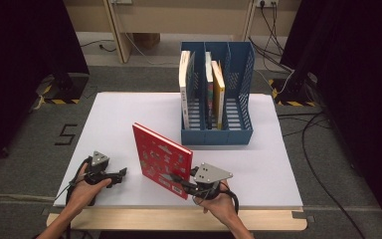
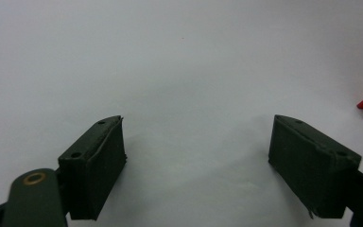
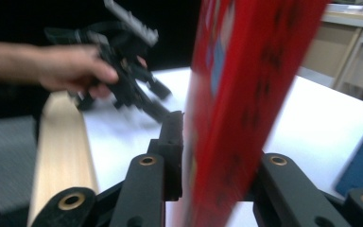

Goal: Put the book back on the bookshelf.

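Upright on the white table top (image 1: pixel 258 169), the red book (image 1: pixel 161 160) stands on its lower edge, tilted a little, in front of the blue file rack (image 1: pixel 218 135) that holds three other books (image 1: pixel 210 89). The right gripper (image 1: pixel 185 183) has the red book's near corner between its jaws; the pads sit against both covers, clamping it. The left gripper (image 1: pixel 121 174) rests low over the bare white surface, well left of the book, its jaws spread apart with nothing between them.
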Demonstrator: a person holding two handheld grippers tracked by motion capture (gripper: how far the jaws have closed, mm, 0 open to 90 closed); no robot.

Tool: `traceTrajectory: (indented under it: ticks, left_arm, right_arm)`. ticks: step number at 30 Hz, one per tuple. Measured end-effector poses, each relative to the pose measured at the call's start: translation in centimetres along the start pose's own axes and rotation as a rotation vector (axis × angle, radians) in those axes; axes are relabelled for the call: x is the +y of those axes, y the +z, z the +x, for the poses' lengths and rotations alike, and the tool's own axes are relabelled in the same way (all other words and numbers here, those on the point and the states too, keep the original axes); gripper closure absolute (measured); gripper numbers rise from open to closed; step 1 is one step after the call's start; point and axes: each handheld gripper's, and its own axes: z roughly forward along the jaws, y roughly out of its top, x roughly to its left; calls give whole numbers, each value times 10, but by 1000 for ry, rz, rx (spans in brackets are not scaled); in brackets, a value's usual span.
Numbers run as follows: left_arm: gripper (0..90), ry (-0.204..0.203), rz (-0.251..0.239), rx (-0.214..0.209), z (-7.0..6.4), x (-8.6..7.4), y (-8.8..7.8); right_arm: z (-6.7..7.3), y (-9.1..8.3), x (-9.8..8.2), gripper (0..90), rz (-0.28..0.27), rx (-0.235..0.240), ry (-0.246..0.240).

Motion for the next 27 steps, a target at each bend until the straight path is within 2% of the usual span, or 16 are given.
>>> traceTrajectory:
  ticks: [1,3,5,8,11,16,21,27]
  left_arm:
    - [184,-1,-1,-1,0,0,0]
    - [184,0,0,0,0,0,0]
    - [184,2,1,0,0,0,0]
    - [184,2,1,0,0,0,0]
    - [183,1,0,-1,0,0,0]
    - [183,1,1,-2,0,0,0]
    - [182,0,0,-2,0,0,0]
    - [178,1,1,-4,0,0,0]
  right_arm:
    - [0,0,2,705,-19,5,31]
    - [0,2,3,721,-38,11,56]
    - [-1,4,5,712,-69,22,109]
    - [2,9,11,720,-88,22,113]
    - [2,13,13,732,-115,32,172]
    - [3,15,15,748,-121,20,184]
    - [-3,17,13,750,-148,21,246]
    - [-5,21,13,754,-150,19,238]
